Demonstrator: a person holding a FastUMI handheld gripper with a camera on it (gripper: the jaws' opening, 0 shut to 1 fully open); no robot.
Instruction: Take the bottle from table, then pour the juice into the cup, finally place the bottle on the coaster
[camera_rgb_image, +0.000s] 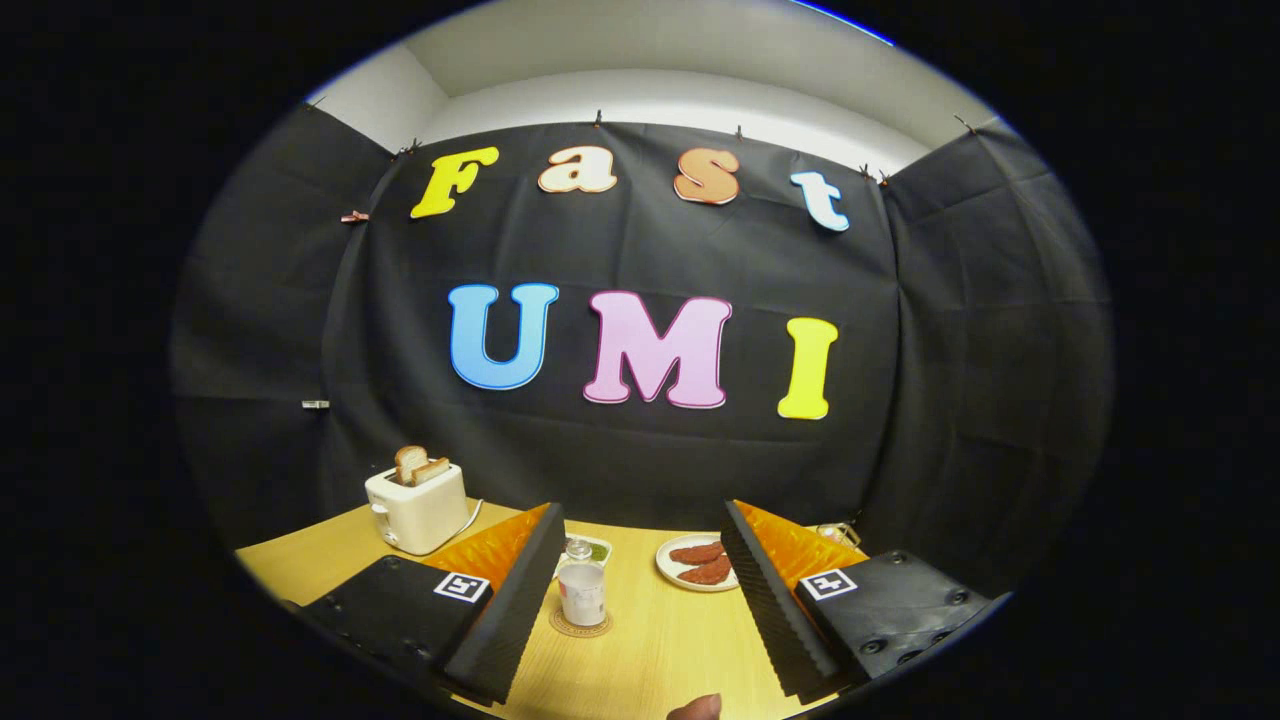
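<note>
The bottle (582, 590) is small and clear with a pale, milky fill and a round cap, standing upright on a round coaster (580, 626) in the lower middle of the frame. It sits ahead of the fingers, close beside the inner face of the left one but not touched by it. Just behind the bottle lies a small white dish (598, 549) with something green in it; whether a cup stands there too I cannot tell.

The worktop (650, 640) is light wood. At lower left of centre a cream toaster (417, 508) holds two slices of bread — its cord trails off toward the back. To the right of the bottle a white plate (680, 577) carries two reddish-brown pieces of food. Black cloth walls close the booth on three sides, with a white wall and ceiling above.

The gripper (635, 590) points level across the worktop, its jaws spread wide and holding nothing — the bottle and plate show in the gap between them. At the bottom edge, a fingertip of a person's hand (695, 708) peeks in.
</note>
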